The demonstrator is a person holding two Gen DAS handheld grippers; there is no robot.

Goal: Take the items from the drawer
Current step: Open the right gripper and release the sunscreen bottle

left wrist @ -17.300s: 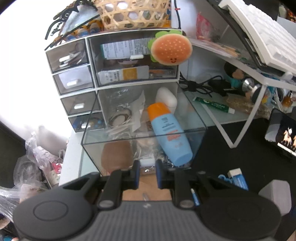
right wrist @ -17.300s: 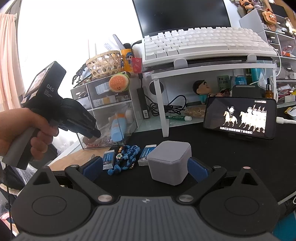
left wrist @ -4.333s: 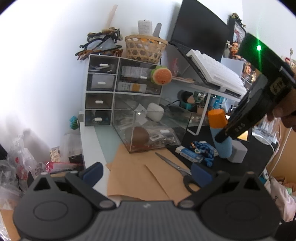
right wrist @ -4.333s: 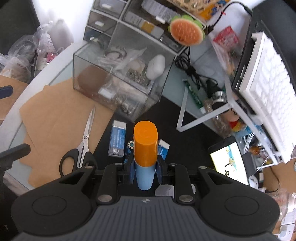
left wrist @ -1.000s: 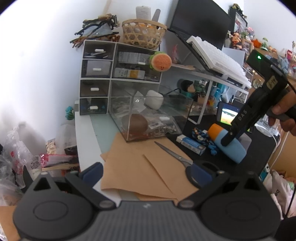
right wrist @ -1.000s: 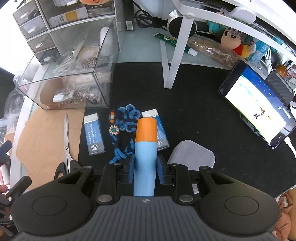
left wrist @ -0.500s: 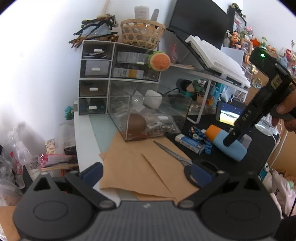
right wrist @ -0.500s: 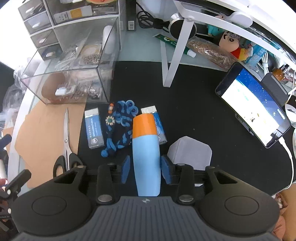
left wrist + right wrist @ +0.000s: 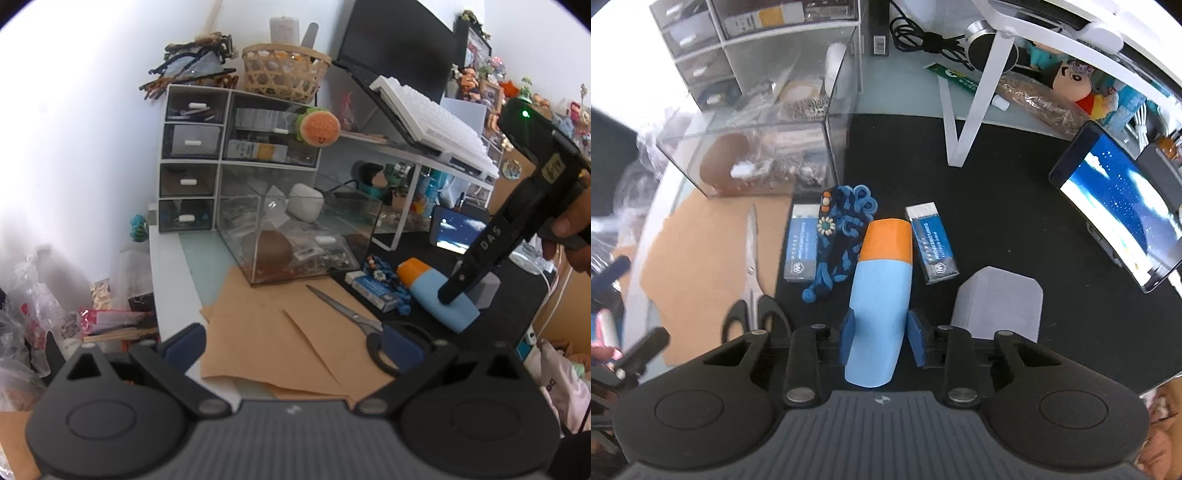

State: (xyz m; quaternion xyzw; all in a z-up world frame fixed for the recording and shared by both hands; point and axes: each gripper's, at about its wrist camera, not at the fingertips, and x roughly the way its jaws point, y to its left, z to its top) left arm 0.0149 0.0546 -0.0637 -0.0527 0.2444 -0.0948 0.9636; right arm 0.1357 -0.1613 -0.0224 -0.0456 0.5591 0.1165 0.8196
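**One bottle out, lying on the mat**

Closing on the right gripper (image 9: 881, 332), pointed steeply down, with one blue, orange-capped bottle (image 9: 881, 280) between the pads; pads just beside its sides, no firm pinch seen. Lying flat on the black mat (image 9: 997, 166), cap away from the camera.

Flanked by two blue erasers, one left (image 9: 801, 247), one right (image 9: 932, 243) just beside the cap. One blue braided cord (image 9: 846, 236) between left eraser and bottle. One grey box (image 9: 997, 306) just right of the bottle. One pair of scissors (image 9: 751, 258) farther left on brown paper (image 9: 701, 240). One clear drawer (image 9: 757, 155) beyond, pulled out, with small items inside. One lit phone (image 9: 1119, 206) propped at far right.

Spread wide and empty on the left gripper (image 9: 293, 347), held over the paper, well apart from the bottle.
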